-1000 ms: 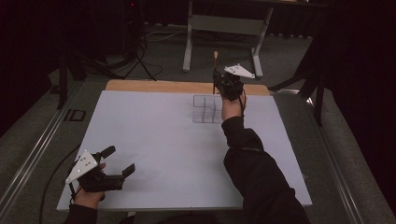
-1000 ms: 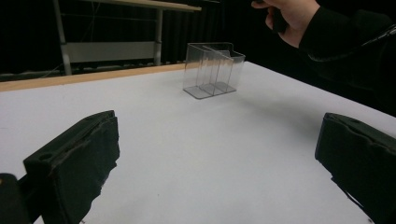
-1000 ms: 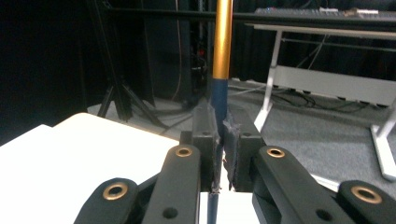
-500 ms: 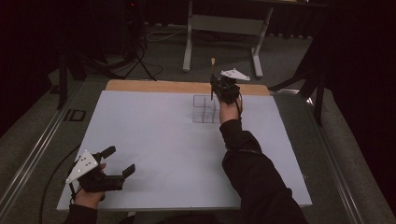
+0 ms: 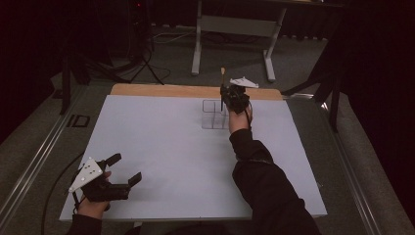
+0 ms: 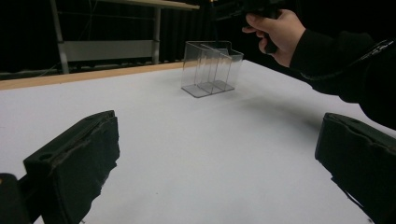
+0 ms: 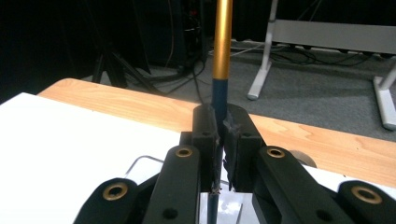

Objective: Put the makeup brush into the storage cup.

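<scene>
Standing upright, brush [image 7: 222, 46] clamped in right claw [image 7: 218, 135], above clear organizer [image 5: 214, 114]

The room is dim and its edges sink into black, while the white tabletop [image 5: 166, 147] catches soft overhead light and reads brightest. Shadows on it are faint and diffuse. In the gripper views the near black fingers [image 6: 74, 163] look soft and slightly blurred, with mild bending at the frame edges.

The right gripper [image 7: 218, 140] clamps an upright pencil [image 7: 222, 42] between its fingers [image 7: 205, 135], above the clear organizer [image 7: 140, 163].
</scene>
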